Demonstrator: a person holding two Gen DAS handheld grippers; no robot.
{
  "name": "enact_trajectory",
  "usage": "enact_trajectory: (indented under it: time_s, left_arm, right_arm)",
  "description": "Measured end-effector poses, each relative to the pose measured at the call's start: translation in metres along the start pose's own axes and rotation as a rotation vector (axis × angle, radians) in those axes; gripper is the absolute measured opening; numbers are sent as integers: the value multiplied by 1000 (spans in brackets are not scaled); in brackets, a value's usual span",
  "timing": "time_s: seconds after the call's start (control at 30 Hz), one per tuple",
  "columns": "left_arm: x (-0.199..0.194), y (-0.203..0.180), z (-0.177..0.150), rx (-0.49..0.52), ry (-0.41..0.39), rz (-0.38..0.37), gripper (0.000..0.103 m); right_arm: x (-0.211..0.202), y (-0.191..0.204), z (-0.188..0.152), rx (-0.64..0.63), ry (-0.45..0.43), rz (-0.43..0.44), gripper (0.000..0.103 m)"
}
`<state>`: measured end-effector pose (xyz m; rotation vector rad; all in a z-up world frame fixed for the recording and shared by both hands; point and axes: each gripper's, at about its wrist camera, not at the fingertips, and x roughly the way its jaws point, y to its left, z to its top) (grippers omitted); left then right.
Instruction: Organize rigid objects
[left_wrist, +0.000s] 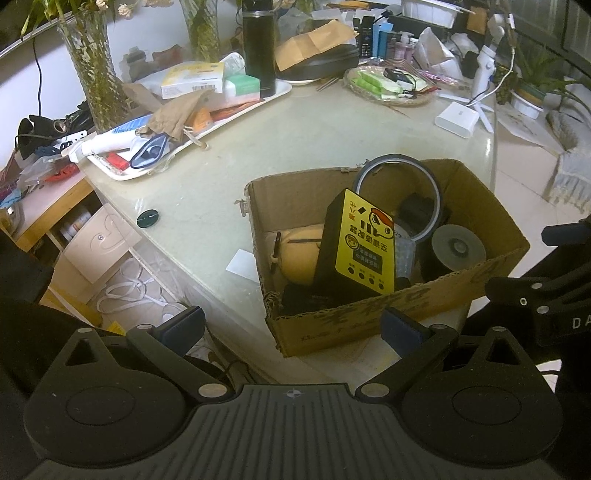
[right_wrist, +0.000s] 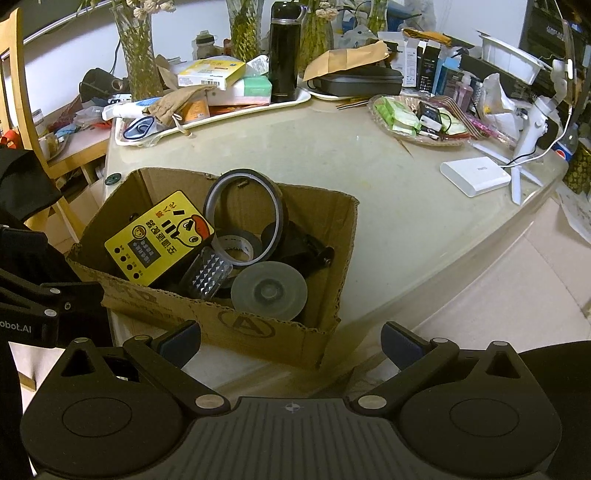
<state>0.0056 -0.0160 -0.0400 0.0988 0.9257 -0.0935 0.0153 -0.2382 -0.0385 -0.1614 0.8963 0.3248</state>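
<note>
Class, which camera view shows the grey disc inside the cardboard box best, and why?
The right wrist view: the flat round grey disc faces the camera almost whole, hub visible, against the brown cardboard box's near wall. In the left wrist view the disc looks smaller and the box wall hides its lower edge.

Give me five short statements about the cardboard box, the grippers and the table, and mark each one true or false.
1. Both grippers are open and hold nothing. True: the left gripper and the right gripper have their jaws spread with nothing between them.
2. The cardboard box is empty. False: it holds several things, including a yellow-faced device and a large tape ring.
3. The black flask lies inside the box. False: it stands upright on the white tray.
4. The white power bank lies on the table, outside the box. True.
5. A grey disc sits in the box. True.
</note>
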Motion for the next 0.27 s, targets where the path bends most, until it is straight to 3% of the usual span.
enact_trajectory:
  time_s: [0.27]
  left_arm:
    - [-1, -1, 0, 3, -15, 0, 103]
  right_arm:
    - [-1, 0, -1, 1, -2, 1, 103]
